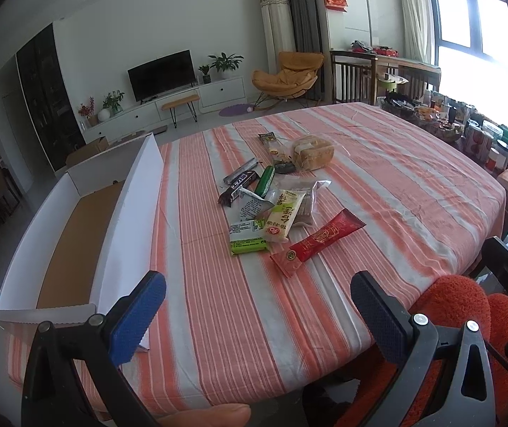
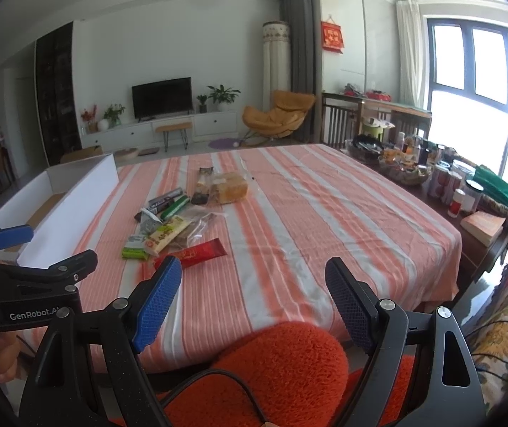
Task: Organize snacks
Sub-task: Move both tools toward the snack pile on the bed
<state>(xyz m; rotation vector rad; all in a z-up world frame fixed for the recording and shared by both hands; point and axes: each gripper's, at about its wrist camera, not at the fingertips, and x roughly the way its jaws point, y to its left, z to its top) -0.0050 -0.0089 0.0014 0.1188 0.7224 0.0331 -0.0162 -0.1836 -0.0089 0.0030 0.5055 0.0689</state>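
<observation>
Snack packets lie in a loose heap near the middle of the bench [image 1: 378,192], which is covered by an orange-and-white striped cloth. Nearest the camera is a red sachet [image 1: 319,240], its lower end resting on a small orange packet [image 1: 287,261]. Just left of it sits a green-and-white packet [image 1: 248,240], and between them a pale yellow packet [image 1: 284,220] leans over a clear bag. Farther back are a green stick [image 1: 265,180], a dark bar [image 1: 239,181] and a bagged loaf of bread [image 1: 313,152], with a long narrow packet [image 1: 273,146] beside the loaf.

At the left edge of the bench stands an open white cardboard box [image 1: 136,206] with a brown floor, well apart from the heap.

Both tools hang above the near edge, each with its blue-padded fingers spread wide and nothing between them: the left tool [image 1: 258,315] and the right tool [image 2: 254,300]. An orange fluffy cushion [image 2: 289,366] lies under the right tool.
</observation>
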